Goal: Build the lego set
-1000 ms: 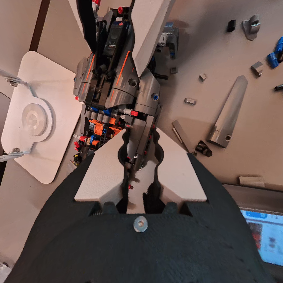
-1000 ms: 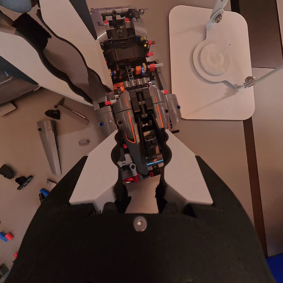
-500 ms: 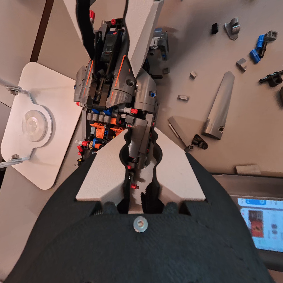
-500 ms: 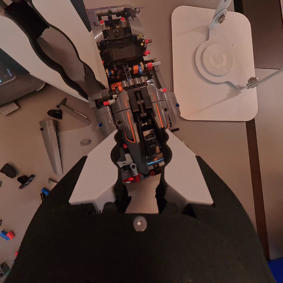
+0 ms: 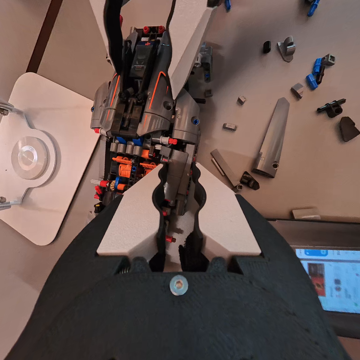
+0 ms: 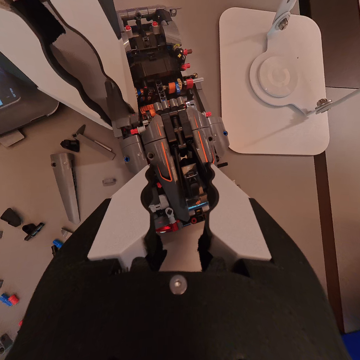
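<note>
Currently gripping the lego model (image 5: pixel 136 109) at near and far ends: left gripper (image 5: pixel 178 187) clamping its grey side panel, right gripper (image 6: pixel 179 194) its tail; best keeping both squeezes even.

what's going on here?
A person with two handheld grippers is holding a half-built lego car from opposite ends. The left gripper is clamped on a grey side section; the right gripper is clamped around the other end. Loose parts, including a long grey panel, lie on the table beside it.

Dim, warm light — soft shadows, wide-angle edge bending, sharp centre.
</note>
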The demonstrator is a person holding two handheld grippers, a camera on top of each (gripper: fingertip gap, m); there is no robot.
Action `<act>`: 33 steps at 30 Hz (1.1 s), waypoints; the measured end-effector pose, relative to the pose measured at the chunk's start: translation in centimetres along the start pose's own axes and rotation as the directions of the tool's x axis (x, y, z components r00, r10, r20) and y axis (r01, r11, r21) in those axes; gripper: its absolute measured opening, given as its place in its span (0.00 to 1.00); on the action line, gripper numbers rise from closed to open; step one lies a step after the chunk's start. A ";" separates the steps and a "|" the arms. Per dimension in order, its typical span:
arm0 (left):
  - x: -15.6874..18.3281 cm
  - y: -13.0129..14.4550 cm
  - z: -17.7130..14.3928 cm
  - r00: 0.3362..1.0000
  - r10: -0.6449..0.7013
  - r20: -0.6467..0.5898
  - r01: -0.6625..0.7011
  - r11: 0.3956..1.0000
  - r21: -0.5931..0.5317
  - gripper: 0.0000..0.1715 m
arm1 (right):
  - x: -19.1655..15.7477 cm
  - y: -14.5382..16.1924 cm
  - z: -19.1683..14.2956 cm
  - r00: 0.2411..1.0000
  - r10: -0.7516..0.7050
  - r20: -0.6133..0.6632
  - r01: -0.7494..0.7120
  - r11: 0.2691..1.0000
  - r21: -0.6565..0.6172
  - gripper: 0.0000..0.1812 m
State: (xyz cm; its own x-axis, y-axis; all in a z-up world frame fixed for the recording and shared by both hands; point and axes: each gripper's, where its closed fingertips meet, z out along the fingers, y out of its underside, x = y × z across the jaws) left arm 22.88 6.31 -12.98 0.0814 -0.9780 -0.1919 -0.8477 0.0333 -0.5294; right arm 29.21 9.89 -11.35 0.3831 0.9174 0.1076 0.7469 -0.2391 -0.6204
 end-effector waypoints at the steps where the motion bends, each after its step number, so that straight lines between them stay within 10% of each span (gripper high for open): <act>1: 0.0 0.0 0.1 1.000 0.012 0.004 -0.012 1.000 -0.013 0.14 | 0.0 0.0 0.0 1.000 0.000 0.000 0.000 1.000 0.000 0.29; 33: 0.9 0.5 -1.2 0.997 0.081 0.000 -0.081 0.994 0.075 0.26 | -0.1 -0.4 -1.1 1.000 0.002 0.012 -0.003 1.000 0.020 0.31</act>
State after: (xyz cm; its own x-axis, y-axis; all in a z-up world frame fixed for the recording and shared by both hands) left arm 21.84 5.23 -12.40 0.0119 -0.9722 -0.2341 -0.8097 0.1280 -0.5728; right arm 29.41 9.53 -10.28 0.3783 0.9206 0.0970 0.7348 -0.2349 -0.6363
